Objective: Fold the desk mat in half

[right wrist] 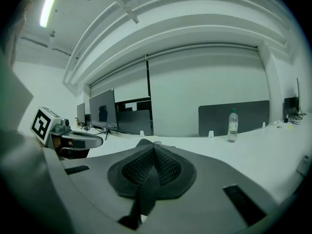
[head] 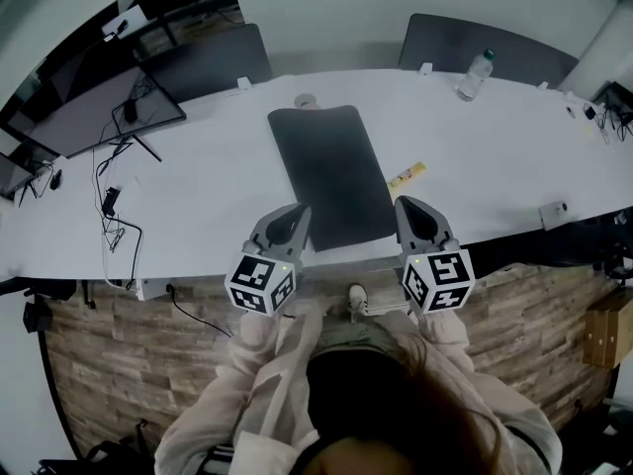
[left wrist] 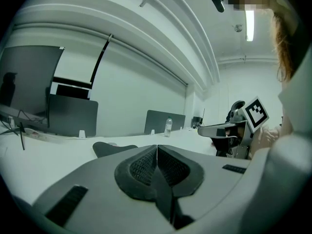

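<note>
The dark grey rectangular rubbery desk mat point(head: 331, 171) lies flat on the long white curved table point(head: 218, 196), straight ahead of the person at 12 o'clock, with its short near edge at the table's lip. The left gripper point(head: 300, 212) sits on the mat's near corner at 7 o'clock and the right gripper point(head: 404, 206) on the one at 5 o'clock. In each gripper view the ribbed pads are pressed together with a thin dark flap of mat running out between them, so both appear pinched on the mat.

The bite looks shallow and right at the corners, so a quick lift could let one corner slip out and the fold would go askew. If one side rises faster than the other, the edges probably will not meet. A small yellow flat strip point(head: 406, 175) lies just beside the mat at 3 o'clock and a small pale ring point(head: 306, 100) touches its far edge at 12 o'clock. A dragged mat could knock either one.
</note>
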